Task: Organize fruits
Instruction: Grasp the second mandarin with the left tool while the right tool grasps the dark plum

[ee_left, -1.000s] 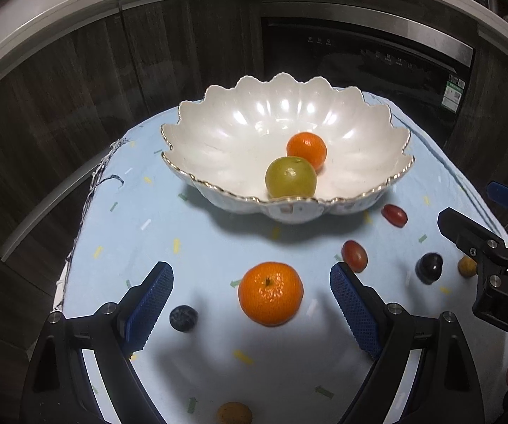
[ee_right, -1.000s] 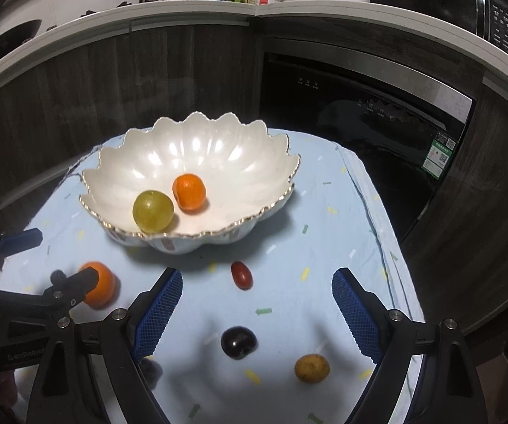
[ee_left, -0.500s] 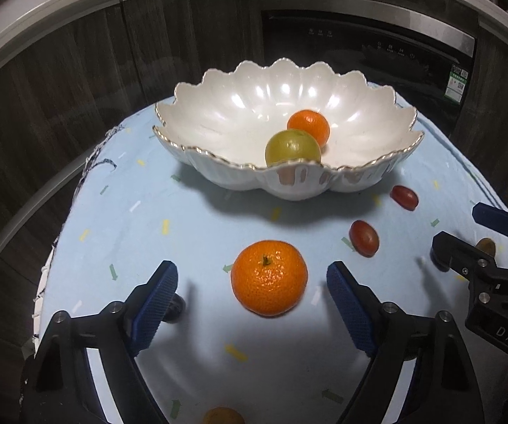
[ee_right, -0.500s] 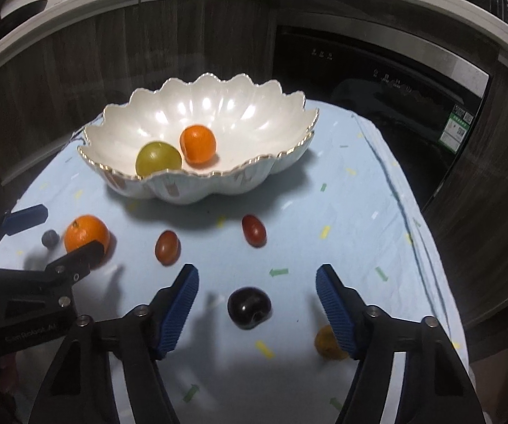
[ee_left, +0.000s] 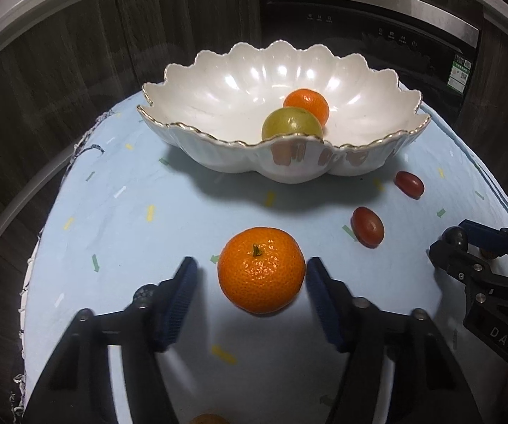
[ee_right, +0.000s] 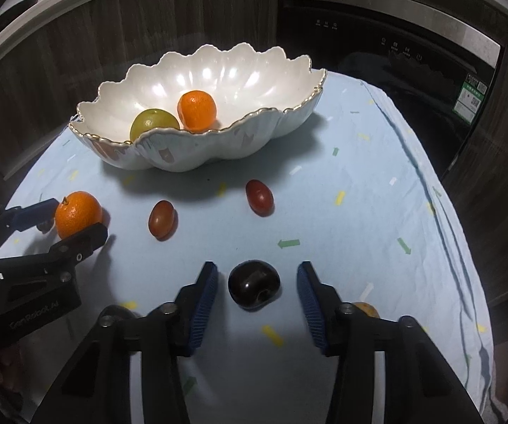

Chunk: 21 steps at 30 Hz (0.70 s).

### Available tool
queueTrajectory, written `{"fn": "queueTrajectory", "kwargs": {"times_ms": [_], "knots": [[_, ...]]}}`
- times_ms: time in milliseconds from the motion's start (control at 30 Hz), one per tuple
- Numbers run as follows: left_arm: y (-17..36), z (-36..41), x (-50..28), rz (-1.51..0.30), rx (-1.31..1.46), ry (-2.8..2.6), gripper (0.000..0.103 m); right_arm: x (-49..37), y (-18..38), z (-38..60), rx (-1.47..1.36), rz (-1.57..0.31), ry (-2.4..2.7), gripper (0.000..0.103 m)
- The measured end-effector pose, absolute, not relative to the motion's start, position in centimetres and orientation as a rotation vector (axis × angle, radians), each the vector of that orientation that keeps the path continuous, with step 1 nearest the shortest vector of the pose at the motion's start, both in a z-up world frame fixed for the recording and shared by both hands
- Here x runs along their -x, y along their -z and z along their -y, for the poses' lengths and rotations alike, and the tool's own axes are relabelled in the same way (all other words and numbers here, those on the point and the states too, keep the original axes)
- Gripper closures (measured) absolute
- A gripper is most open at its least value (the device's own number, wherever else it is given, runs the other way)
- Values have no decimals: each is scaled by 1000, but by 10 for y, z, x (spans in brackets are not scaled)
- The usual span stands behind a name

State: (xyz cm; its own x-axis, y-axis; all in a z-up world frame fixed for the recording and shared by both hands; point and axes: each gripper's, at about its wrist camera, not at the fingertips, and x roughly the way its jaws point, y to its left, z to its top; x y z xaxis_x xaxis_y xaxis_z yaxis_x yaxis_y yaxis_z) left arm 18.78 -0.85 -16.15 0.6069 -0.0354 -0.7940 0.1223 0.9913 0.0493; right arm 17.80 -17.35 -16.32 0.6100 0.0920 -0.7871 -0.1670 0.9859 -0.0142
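Observation:
A large mandarin [ee_left: 261,270] lies on the blue cloth between the pads of my left gripper [ee_left: 252,263]. Its jaws are closing, and a gap still shows on the left side. A dark plum-like fruit [ee_right: 254,284] sits between the pads of my right gripper [ee_right: 257,268], which is also closing, with gaps on both sides. The scalloped white bowl [ee_left: 225,84] stands further back, holding a small orange [ee_left: 306,104] and a green fruit [ee_left: 291,123]. From the right wrist view, the left gripper [ee_right: 74,219] brackets the mandarin [ee_right: 77,213].
Two red grape tomatoes [ee_right: 162,219] [ee_right: 259,197] lie on the cloth [ee_right: 360,233] between the bowl [ee_right: 240,70] and the grippers. A yellowish fruit [ee_right: 365,309] peeks out behind my right finger. A dark berry [ee_left: 144,291] hides behind my left finger. Dark cabinets and an oven stand beyond the table edge.
Both grippers have sunk toward the cloth. Their jaws have narrowed from wide open to close around the mandarin and the dark fruit.

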Motion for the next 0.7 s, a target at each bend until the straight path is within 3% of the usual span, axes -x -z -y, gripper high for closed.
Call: {"fn": "queueTrajectory", "kwargs": {"times_ms": [133, 233, 700], "knots": [[163, 8, -189, -921, -99, 88, 45, -178, 166, 174, 81, -915, -158, 65], [163, 9, -189, -923, -89, 110, 56, -178, 166, 174, 82, -912, -161, 73], [156, 8, -185, -922, -67, 114, 57, -178, 159, 176, 67, -902, -158, 74]]}}
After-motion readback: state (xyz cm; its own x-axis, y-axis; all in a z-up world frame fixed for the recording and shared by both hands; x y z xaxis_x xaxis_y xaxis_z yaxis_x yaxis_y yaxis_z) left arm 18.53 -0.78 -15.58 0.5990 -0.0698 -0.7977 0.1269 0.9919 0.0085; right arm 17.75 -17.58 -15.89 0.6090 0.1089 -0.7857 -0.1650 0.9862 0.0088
